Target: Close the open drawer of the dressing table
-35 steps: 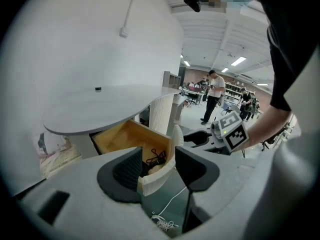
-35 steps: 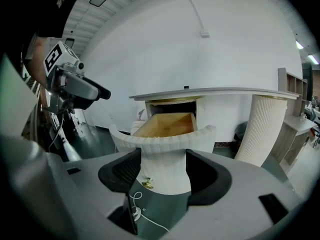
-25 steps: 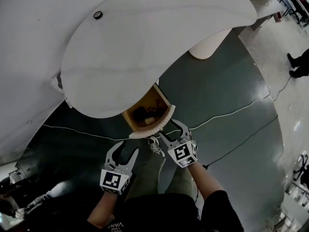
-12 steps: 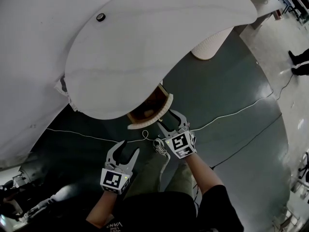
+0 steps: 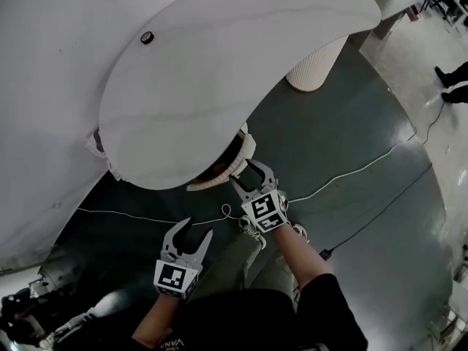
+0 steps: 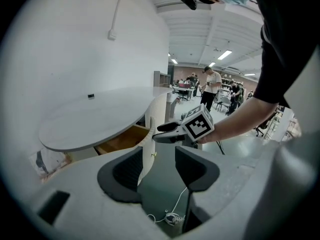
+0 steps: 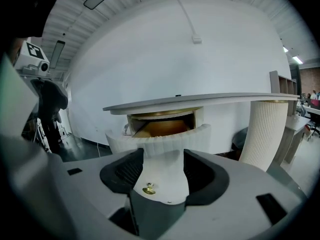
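Observation:
The white dressing table (image 5: 219,86) has one drawer (image 5: 219,181) partly out under its top, with a ribbed white front (image 7: 165,141) and a small brass knob (image 7: 148,189). My right gripper (image 5: 245,168) is up against that front. Its jaws are closing, and the drawer front and knob sit between them; the pads do not clamp it. The left gripper view shows the drawer's wooden side (image 6: 125,139) and the right gripper (image 6: 172,132) at its front. My left gripper (image 5: 186,232) hangs lower and nearer to me, open and empty (image 6: 157,171).
A ribbed white pedestal (image 5: 314,68) holds up the table's far right end. A thin white cable (image 5: 351,172) runs across the dark floor, and a pale sneaker (image 5: 252,229) lies below the drawer. A person's feet (image 5: 453,86) show at the far right.
My right gripper has moved toward the table and the drawer has slid inward with it; less of its wooden inside shows. The left gripper has hardly moved.

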The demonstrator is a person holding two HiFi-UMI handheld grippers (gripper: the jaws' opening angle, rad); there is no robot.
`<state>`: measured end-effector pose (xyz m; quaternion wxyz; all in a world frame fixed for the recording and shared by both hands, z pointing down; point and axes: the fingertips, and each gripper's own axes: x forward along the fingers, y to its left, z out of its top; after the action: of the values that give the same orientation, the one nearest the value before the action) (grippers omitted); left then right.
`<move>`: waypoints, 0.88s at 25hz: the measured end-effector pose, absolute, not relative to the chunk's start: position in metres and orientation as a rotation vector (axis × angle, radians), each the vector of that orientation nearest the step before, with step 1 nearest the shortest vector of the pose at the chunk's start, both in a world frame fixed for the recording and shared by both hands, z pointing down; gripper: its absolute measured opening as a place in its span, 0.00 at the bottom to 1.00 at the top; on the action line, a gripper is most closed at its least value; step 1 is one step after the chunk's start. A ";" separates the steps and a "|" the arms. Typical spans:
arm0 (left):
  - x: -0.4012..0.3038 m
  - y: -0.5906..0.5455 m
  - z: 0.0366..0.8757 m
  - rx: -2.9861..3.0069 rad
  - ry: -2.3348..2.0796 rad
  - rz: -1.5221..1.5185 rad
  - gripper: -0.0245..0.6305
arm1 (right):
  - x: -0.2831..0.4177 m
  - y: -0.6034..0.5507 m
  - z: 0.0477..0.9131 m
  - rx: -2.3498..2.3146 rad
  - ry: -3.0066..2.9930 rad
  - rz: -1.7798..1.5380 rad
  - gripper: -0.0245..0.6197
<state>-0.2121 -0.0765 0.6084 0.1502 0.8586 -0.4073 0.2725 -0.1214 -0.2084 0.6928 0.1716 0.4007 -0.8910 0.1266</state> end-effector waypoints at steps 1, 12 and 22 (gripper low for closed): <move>-0.213 -0.076 0.609 2.466 -1.166 0.789 0.34 | -0.123 -0.210 0.693 1.140 -2.533 0.360 0.40; -0.211 -0.079 0.612 2.434 -1.141 0.845 0.34 | -0.144 -0.244 0.689 1.158 -2.590 0.341 0.41; -0.211 -0.085 0.623 2.420 -1.098 0.849 0.34 | -0.165 -0.282 0.689 1.173 -2.624 0.333 0.41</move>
<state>-0.2114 -0.0850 0.6228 0.1752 0.8540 -0.3874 0.2997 -0.1654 -0.2825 0.6894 0.1238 0.4022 -0.8999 0.1143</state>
